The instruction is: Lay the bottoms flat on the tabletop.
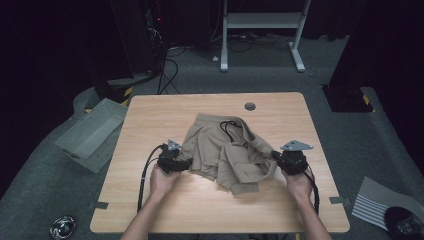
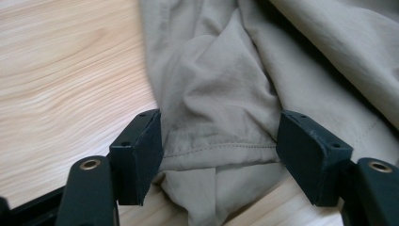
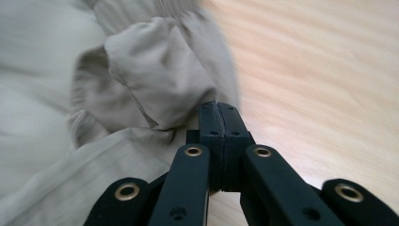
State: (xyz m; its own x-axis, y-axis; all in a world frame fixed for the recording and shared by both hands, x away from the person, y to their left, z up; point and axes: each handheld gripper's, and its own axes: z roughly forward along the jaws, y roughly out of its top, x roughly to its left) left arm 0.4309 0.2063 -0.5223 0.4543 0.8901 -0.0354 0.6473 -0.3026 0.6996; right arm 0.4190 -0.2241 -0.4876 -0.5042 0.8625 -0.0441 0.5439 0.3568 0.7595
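Note:
Crumpled beige shorts with a black drawstring lie in the middle of the wooden table. My left gripper is at the shorts' left edge. In the left gripper view its jaws stand open around a stitched hem of the shorts, and the pads do not press on it. My right gripper is at the shorts' right edge. Its jaws are pressed together at a folded edge of the cloth, which meets their tips.
A grey bin sits on the floor left of the table. A cable hole is near the table's far edge. A white desk frame and cables stand beyond. Bare wood lies around the shorts.

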